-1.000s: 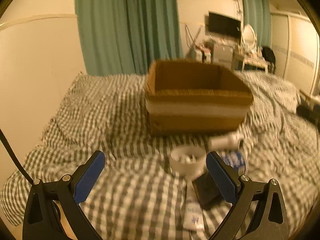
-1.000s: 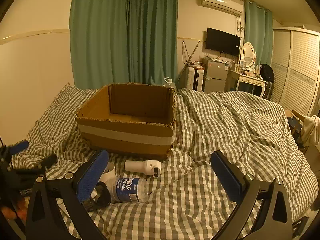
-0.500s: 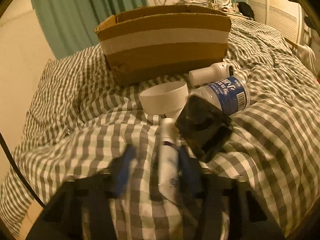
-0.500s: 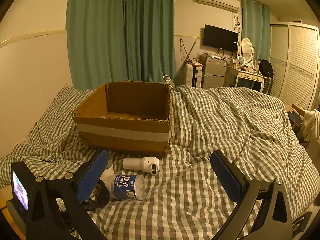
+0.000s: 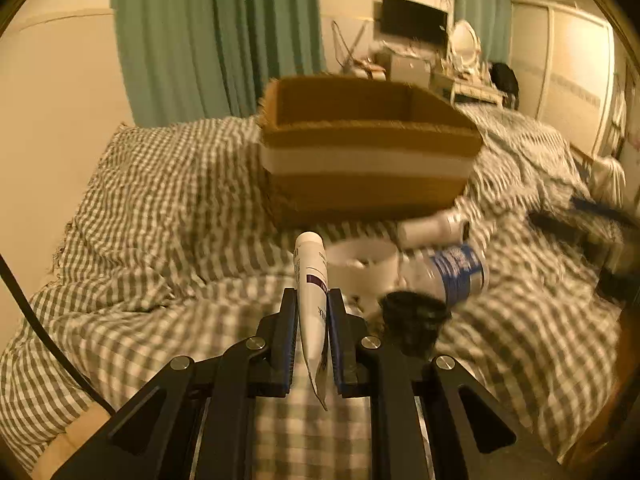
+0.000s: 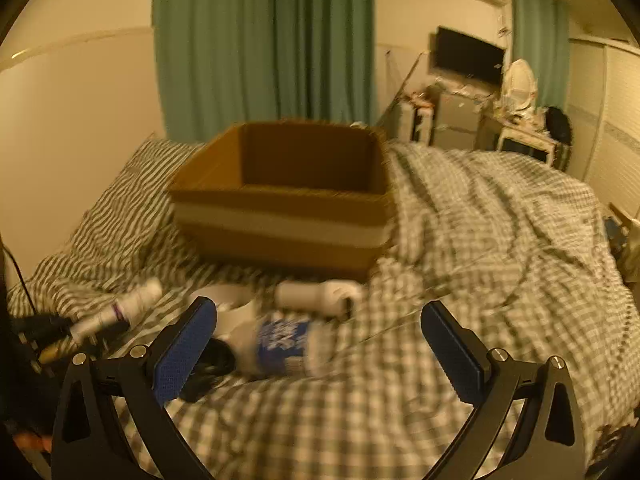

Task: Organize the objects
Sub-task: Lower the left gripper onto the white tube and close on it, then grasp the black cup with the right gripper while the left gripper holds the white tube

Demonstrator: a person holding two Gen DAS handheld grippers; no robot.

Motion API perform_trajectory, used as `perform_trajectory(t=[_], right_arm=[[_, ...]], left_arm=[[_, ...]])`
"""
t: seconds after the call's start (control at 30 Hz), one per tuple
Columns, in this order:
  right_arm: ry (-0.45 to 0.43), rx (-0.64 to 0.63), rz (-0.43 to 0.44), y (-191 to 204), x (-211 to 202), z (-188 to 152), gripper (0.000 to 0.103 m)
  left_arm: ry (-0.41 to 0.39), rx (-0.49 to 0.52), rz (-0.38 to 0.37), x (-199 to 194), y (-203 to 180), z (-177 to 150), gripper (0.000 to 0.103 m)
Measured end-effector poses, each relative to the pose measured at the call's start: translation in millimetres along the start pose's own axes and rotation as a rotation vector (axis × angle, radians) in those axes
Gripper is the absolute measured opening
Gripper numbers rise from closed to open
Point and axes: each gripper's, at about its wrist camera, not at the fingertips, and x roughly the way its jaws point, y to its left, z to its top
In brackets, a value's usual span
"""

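My left gripper (image 5: 313,312) is shut on a white tube (image 5: 312,280) and holds it above the checked bedspread, cap end forward; the tube also shows in the right wrist view (image 6: 120,312). An open cardboard box (image 5: 368,152) stands beyond it on the bed, also in the right wrist view (image 6: 288,196). On the bed before the box lie a white cup (image 5: 360,268), a blue-labelled water bottle (image 5: 448,276), a white cylinder (image 5: 432,228) and a black object (image 5: 412,316). My right gripper (image 6: 320,344) is open and empty above the bottle (image 6: 284,344).
The checked bedspread (image 6: 480,240) covers the whole bed. A cream wall (image 5: 60,100) runs along the left. Green curtains (image 6: 264,40), a TV and a dresser stand at the back. A black cable (image 5: 40,328) hangs at the left.
My left gripper dropped to the bed, shut on the white tube and lifted it. My right gripper has moved closer to the bottle and box.
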Motion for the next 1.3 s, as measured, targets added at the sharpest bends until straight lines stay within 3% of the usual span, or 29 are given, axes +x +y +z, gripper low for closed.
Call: perform_trajectory(t=[0.13, 0.27, 0.33, 0.43, 0.53, 0.6, 0.93, 1.3], right_arm=[[0.103, -0.011, 0.107, 30, 25, -16, 0.102], [0.181, -0.069, 0.1, 60, 54, -31, 0.1], [0.208, -0.075, 0.101, 67, 66, -38, 0.09], [0.254, -0.069, 0.129, 77, 83, -43, 0.086], [0.289, -0.092, 0.123, 84, 93, -49, 0.06], [0.305, -0.095, 0.122, 86, 99, -52, 0.059], [0.243, -0.132, 0.129, 85, 73, -40, 0.058], [0.124, -0.132, 0.141, 73, 10, -14, 0.058]], left_arm=[[0.006, -0.02, 0.073, 7, 20, 2, 0.014], [0.041, -0.05, 0.101, 20, 33, -2, 0.014], [0.051, -0.055, 0.096, 26, 35, -3, 0.014], [0.06, -0.053, 0.091, 33, 33, -6, 0.014], [0.062, -0.049, 0.085, 36, 30, -8, 0.014], [0.063, -0.047, 0.078, 38, 29, -9, 0.014], [0.055, -0.072, 0.047, 24, 29, -8, 0.014], [-0.02, -0.064, 0.028, -22, 9, 9, 0.014]])
